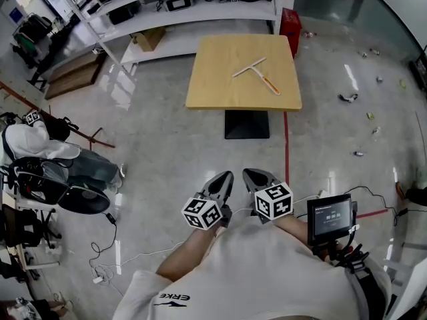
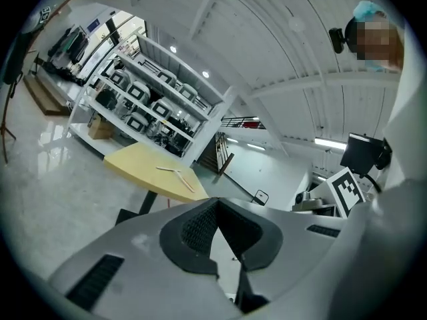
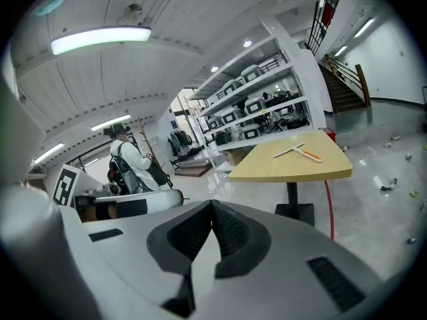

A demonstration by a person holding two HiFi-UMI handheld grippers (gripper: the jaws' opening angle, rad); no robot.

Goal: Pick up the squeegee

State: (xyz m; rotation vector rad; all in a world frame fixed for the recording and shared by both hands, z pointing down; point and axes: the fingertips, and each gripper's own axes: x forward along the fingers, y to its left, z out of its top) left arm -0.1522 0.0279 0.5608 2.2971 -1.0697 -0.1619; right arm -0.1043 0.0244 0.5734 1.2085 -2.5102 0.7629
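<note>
A pale squeegee (image 1: 257,74) with an orange-tipped handle lies on the square wooden table (image 1: 213,85), far ahead of me. It also shows small on the tabletop in the left gripper view as the squeegee (image 2: 176,175) and in the right gripper view as the squeegee (image 3: 299,152). My left gripper (image 1: 225,177) and right gripper (image 1: 249,174) are held side by side close to my body, well short of the table. Both have their jaws together with nothing between them. The left gripper (image 2: 215,202) and the right gripper (image 3: 212,203) point toward the table.
White shelving (image 1: 193,12) with equipment stands behind the table, a red box (image 1: 289,23) at its right end. Bags and a chair (image 1: 47,172) crowd the left. Cables (image 1: 113,259) trail on the floor, and a red floor line (image 1: 287,152) runs by the table base. A small screen (image 1: 329,217) sits at my right.
</note>
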